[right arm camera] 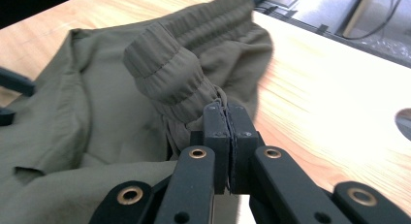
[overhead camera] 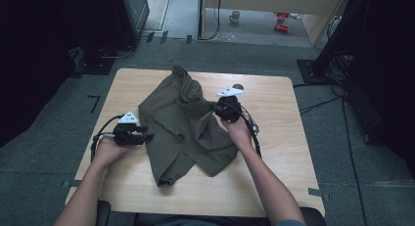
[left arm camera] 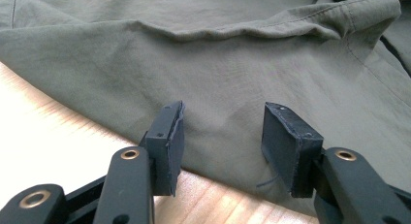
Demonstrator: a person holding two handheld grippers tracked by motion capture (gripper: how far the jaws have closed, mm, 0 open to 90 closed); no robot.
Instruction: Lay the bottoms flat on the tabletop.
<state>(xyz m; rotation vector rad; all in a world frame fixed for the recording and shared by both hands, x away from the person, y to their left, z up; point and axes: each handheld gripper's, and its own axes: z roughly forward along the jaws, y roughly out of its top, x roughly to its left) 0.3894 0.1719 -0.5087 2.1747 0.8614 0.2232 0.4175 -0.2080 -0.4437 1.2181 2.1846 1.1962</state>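
Note:
An olive-green garment (overhead camera: 181, 123) lies crumpled across the middle of the wooden table (overhead camera: 274, 152). My left gripper (overhead camera: 147, 136) rests low at the garment's left edge. Its jaws stand open (left arm camera: 223, 136) just above the cloth (left arm camera: 218, 64), with nothing pinched between them. My right gripper (overhead camera: 215, 107) is at the garment's right side, and its jaws are shut (right arm camera: 228, 112) on a fold of the fabric just below a gathered elastic band (right arm camera: 165, 73). That part of the cloth is lifted and bunched toward the gripper.
Bare wood (right arm camera: 315, 88) lies to the right of the garment, with a small dark hole (overhead camera: 238, 86) near the far edge. Cables trail on the grey floor to the right. A mug (overhead camera: 235, 15) and red items (overhead camera: 281, 20) stand far behind the table.

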